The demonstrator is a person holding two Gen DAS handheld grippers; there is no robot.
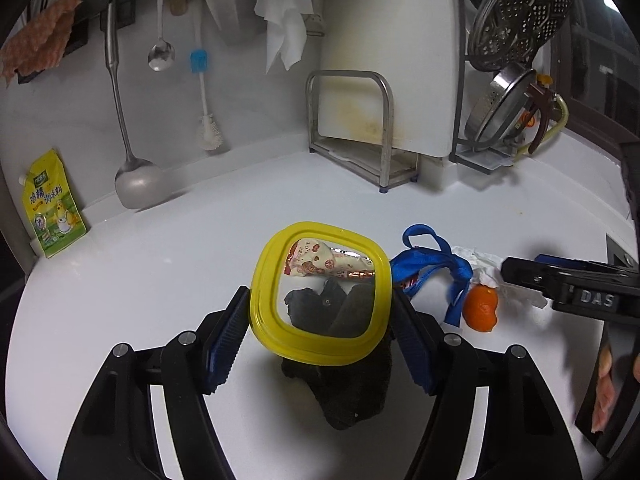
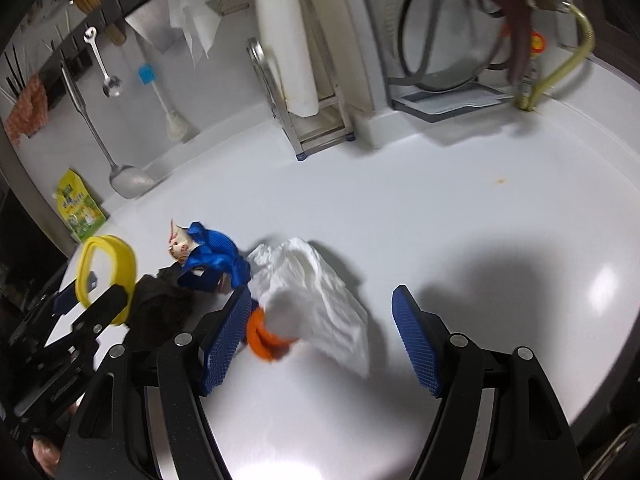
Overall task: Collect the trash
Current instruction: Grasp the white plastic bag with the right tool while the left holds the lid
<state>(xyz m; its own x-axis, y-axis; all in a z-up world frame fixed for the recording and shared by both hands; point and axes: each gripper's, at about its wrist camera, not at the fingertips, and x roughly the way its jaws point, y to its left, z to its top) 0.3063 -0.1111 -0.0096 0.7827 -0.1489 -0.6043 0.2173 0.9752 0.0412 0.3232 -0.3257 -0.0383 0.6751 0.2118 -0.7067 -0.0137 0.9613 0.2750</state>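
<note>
My left gripper (image 1: 320, 312) is shut on a yellow-rimmed clear lid (image 1: 264, 300), held on edge above the white counter; it also shows in the right wrist view (image 2: 120, 264). Through and behind it lie a snack wrapper (image 1: 320, 264), a black cloth (image 1: 352, 396) and a blue strap (image 1: 436, 256). An orange peel (image 1: 480, 308) and a crumpled white tissue (image 1: 488, 268) lie to the right. My right gripper (image 2: 320, 320) is open, its jaws standing over the tissue (image 2: 320, 292) and peel (image 2: 264, 340).
A yellow seasoning pouch (image 1: 52, 204) leans at the back left. A ladle (image 1: 136, 184), spoon and brush hang on the wall. A cutting board rack (image 1: 360, 128) and a dish rack with strainers (image 1: 512, 60) stand at the back.
</note>
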